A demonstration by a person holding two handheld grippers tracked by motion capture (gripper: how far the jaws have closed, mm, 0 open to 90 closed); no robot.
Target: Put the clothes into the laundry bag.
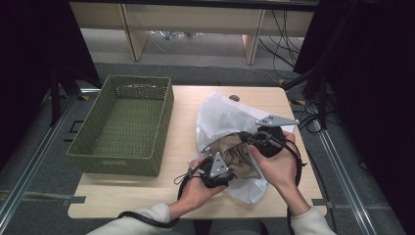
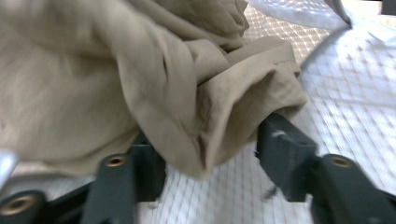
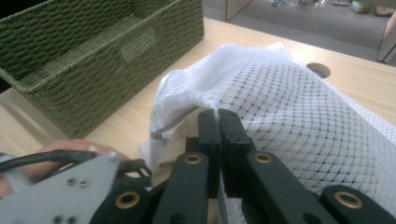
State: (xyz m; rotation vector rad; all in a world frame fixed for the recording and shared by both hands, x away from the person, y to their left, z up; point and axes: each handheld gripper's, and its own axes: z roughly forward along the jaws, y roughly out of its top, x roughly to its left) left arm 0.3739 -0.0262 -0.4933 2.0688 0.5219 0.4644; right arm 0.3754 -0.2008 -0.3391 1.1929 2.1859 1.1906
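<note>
High view: I see the white mesh bag (image 1: 230,122) on the table (image 1: 181,103), right of the green basket (image 1: 122,127), beige cloth (image 1: 240,154) at its mouth.

Left gripper view: my left gripper (image 2: 210,154) half open, cloth fold between jaws, pads not pressing.

Right gripper view: my right gripper (image 3: 218,119) pinched shut on the mesh bag's edge; bare tabletop toward the basket.

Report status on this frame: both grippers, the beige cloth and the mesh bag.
Right gripper shut on white mesh bag edge. Left gripper jaws straddle beige cloth at bag mouth, no clamp seen. Green basket empty, left of bag. Nothing in the way.
</note>
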